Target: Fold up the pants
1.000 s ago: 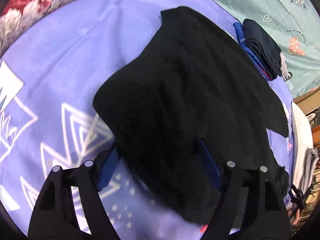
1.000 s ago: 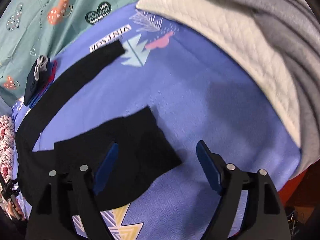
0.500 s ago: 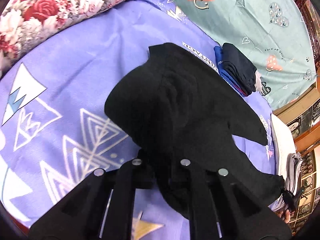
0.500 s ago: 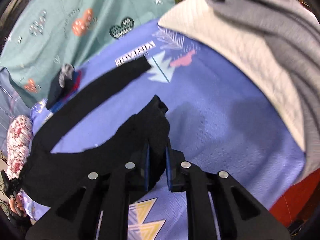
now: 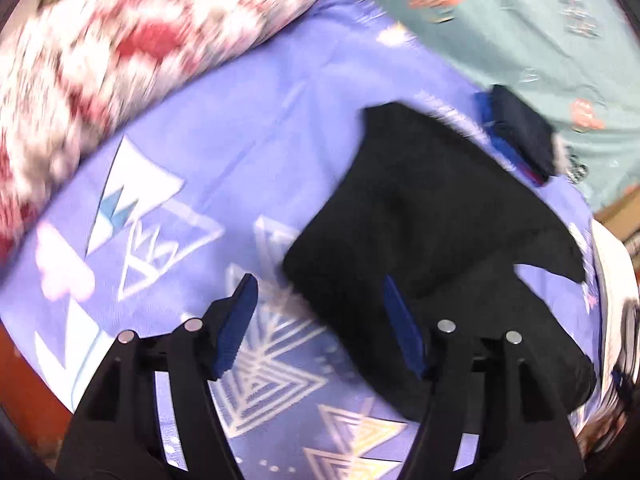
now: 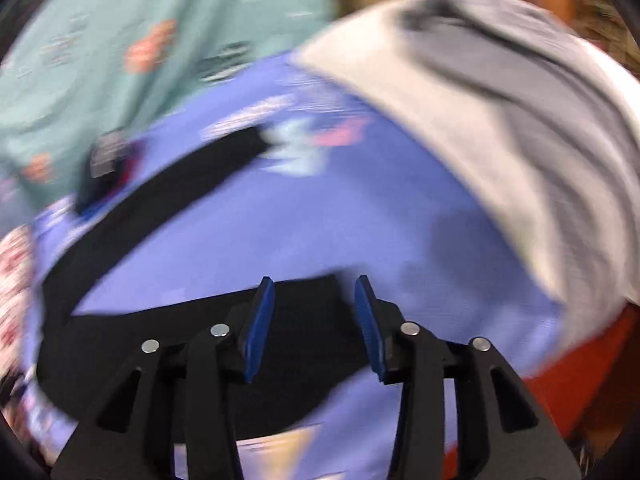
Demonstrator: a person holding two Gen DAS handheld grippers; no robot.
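Observation:
The black pants lie spread on the purple patterned bedsheet. My left gripper hovers over their near left edge. Its jaws are opening, and the cloth lies under the right blue pad without being pressed. In the right wrist view one pant leg runs off to the far left, and the other leg's end lies flat under my right gripper. Those jaws are opening too, with the cloth below the gap and neither pad touching it. Both views are blurred.
A floral pillow lies at the far left and a teal sheet at the back. A small stack of folded dark clothes sits beyond the pants. A white quilt with a grey garment fills the right side.
Both grippers went from open to shut on the pants and lifted the cloth. Now both have opened again and the cloth has dropped back onto the sheet.

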